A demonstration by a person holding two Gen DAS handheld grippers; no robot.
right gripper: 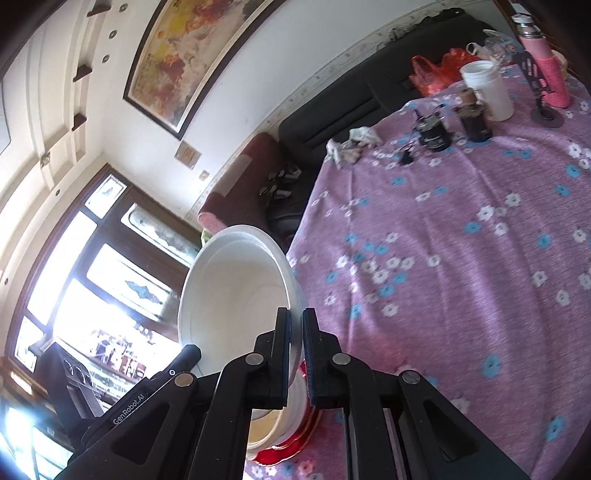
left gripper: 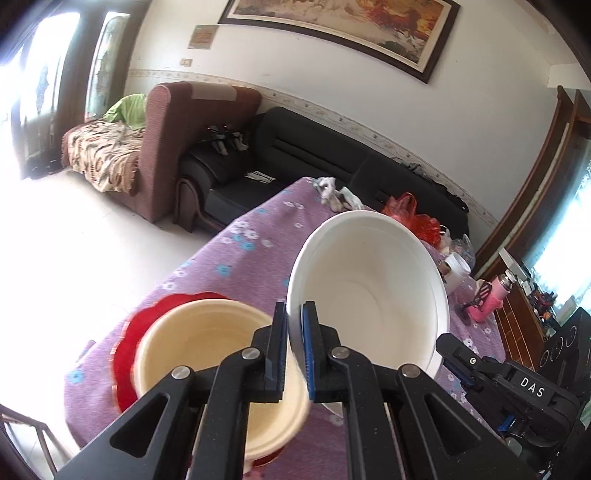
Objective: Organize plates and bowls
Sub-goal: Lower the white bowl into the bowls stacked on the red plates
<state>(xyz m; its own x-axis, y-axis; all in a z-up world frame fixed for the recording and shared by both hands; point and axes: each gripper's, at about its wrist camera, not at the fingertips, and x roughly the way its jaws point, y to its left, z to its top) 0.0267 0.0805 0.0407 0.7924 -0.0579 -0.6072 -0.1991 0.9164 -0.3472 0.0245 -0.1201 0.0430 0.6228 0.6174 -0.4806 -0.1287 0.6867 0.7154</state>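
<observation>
Plainly, both grippers, left and right, perhaps lettered "DAS" and "GenRobot.AI", clamp the white bowl.

left wrist view close behind left gripper, angled down over purple table toward sofa wall, right wrist view close behind right gripper, rolled, both sharing white bowl, table, painting

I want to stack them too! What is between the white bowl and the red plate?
A cream bowl sits on the red plate, just below the held white bowl. The right wrist view shows it.
</observation>
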